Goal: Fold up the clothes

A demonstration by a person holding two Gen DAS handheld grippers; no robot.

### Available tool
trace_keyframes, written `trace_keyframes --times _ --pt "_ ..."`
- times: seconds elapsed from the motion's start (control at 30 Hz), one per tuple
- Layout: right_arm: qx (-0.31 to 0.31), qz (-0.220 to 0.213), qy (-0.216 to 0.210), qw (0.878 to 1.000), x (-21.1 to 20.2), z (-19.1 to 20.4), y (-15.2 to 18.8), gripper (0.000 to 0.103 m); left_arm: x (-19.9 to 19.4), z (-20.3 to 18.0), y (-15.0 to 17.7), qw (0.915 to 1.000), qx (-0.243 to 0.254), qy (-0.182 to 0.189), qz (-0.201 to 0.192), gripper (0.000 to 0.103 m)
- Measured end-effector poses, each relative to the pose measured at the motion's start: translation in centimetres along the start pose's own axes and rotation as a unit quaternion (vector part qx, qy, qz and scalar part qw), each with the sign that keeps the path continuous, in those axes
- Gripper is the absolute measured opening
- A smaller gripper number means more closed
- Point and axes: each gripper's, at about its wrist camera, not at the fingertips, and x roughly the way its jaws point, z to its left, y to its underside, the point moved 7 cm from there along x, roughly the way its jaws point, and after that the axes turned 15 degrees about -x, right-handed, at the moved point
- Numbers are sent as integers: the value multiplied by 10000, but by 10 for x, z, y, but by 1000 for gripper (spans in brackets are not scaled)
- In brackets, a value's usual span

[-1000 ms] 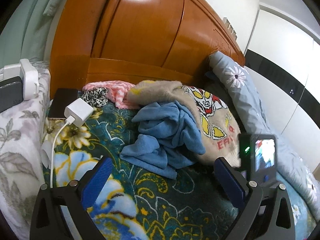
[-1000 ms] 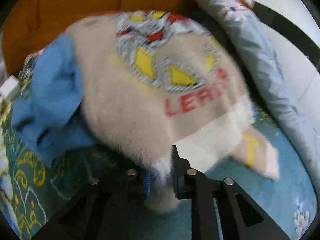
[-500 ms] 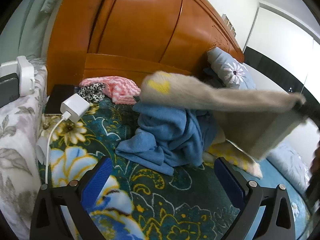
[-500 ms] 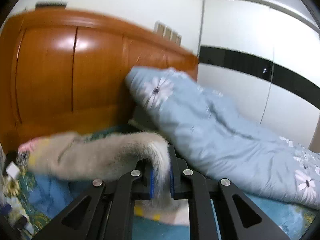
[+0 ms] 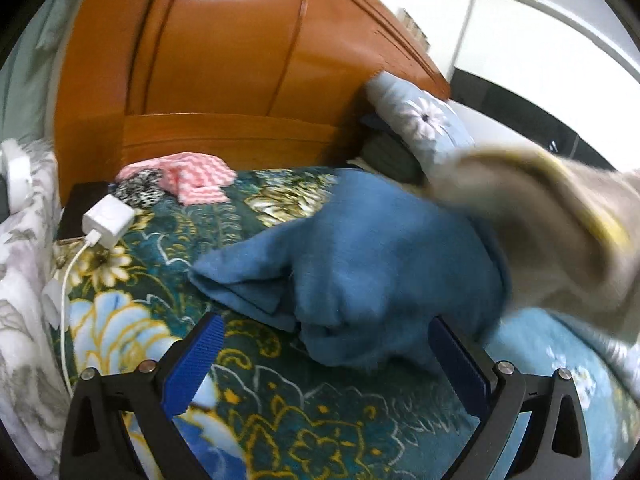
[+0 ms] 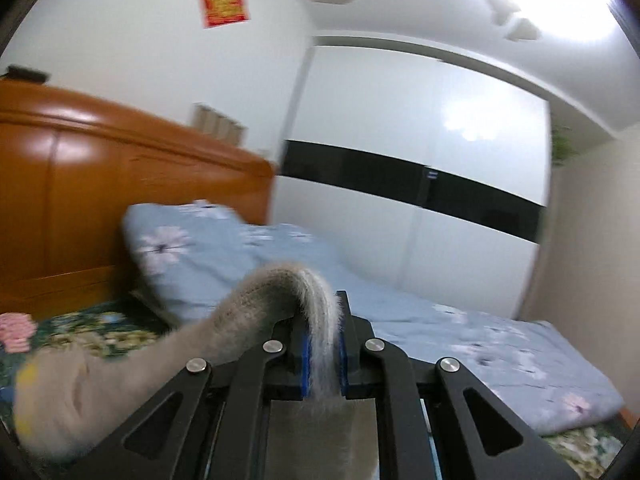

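Charger (image 5: pixel 108 221) and pink cloth (image 5: pixel 192 176) lie near the bed's head edge, clear of the work. Left gripper (image 5: pixel 328 364), jaws spread and empty, hovers over the floral bedspread (image 5: pixel 280 408) before the blue garment (image 5: pixel 360 264), probably ready to take it. Right gripper (image 6: pixel 323 354) pinches the beige sweater (image 6: pixel 120 372), lifted off the bed, apparently for spreading; blur hides its print and lower hem.

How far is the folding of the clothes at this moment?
Nothing looks folded yet. In hand: the right gripper is shut on the beige sweater, lifted off the bed. The left gripper is open, empty. Left: the crumpled blue garment and pink cloth.
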Motion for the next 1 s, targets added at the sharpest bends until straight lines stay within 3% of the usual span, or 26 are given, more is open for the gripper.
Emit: trace_keyframes --times 0.17,0.33,0.47,0.6,0.8,0.9,1.0 --pt "109 120 652 9977 -46 -82 24 10 -9 -12 6 9996 107 240 70 103" --pt "160 375 833 9957 -108 -128 63 10 -10 -24 13 9986 366 346 159 103" --pt "106 1033 723 9920 -141 -133 125 10 -5 -29 22 9977 523 307 310 103" --pt "41 1750 269 9842 -167 -121 189 10 -3 -32 30 9965 653 256 451 103" --pt "160 2734 -318 9612 -189 -101 281 11 -14 -53 55 9911 823 592 861 103" --pt "-98 2890 -514 9559 -200 -83 303 13 -23 -76 83 9832 1154 802 1165 103" --pt "-310 2833 -526 9571 -200 -65 308 23 -28 -97 105 9761 1465 855 1358 103"
